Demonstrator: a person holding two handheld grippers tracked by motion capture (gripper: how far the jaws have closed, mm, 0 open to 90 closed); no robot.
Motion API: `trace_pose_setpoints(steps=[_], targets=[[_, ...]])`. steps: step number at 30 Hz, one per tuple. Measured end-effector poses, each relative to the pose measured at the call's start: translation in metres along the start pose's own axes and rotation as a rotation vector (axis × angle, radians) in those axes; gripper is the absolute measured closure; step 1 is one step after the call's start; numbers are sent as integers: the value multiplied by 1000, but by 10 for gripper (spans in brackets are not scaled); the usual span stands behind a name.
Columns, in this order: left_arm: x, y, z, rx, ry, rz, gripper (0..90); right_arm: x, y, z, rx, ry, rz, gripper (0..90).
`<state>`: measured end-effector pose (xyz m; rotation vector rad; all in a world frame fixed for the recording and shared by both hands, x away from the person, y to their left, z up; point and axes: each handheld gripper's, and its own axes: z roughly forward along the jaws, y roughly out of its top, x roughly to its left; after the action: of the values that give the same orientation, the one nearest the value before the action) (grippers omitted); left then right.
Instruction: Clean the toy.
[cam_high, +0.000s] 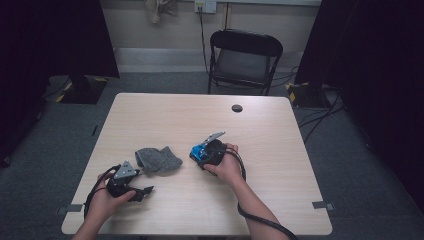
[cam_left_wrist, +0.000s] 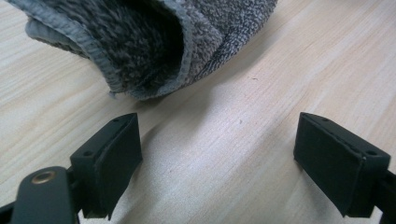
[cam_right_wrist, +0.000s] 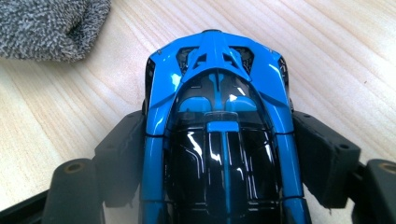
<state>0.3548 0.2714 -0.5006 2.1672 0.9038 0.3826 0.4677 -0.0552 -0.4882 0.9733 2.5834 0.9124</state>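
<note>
Right gripper (cam_right_wrist: 219, 154) pinching glossy blue-and-black toy sports car (cam_right_wrist: 219, 116) between 2 pads, car resting on pale wooden table (cam_high: 200, 115). Left gripper (cam_left_wrist: 219, 154) spread, nothing between pads, near crumpled grey fleece cloth (cam_left_wrist: 149, 42). No readable writing.

Looks like a lab or recording studio room, not a home. Black curtains (cam_high: 55, 35) hang on both sides, a bare wooden counter (cam_high: 200, 120) stands on grey carpet (cam_high: 50, 150), cables (cam_high: 320, 117) trail over the floor, and a folding chair (cam_high: 244, 60) faces a plain wall with a socket (cam_high: 205, 6).
</note>
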Motion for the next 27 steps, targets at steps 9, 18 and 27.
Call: trace_pose_setpoints(steps=[9,18,27], targets=[[0,0,0,0,0,-1,145,4,-1,-1,0,-29,31,257],[0,0,0,1,0,2,144,5,0,-2,15,-38,34,259],[2,2,-2,15,-9,2,165,5,-1,-5,27,-40,22,261]])
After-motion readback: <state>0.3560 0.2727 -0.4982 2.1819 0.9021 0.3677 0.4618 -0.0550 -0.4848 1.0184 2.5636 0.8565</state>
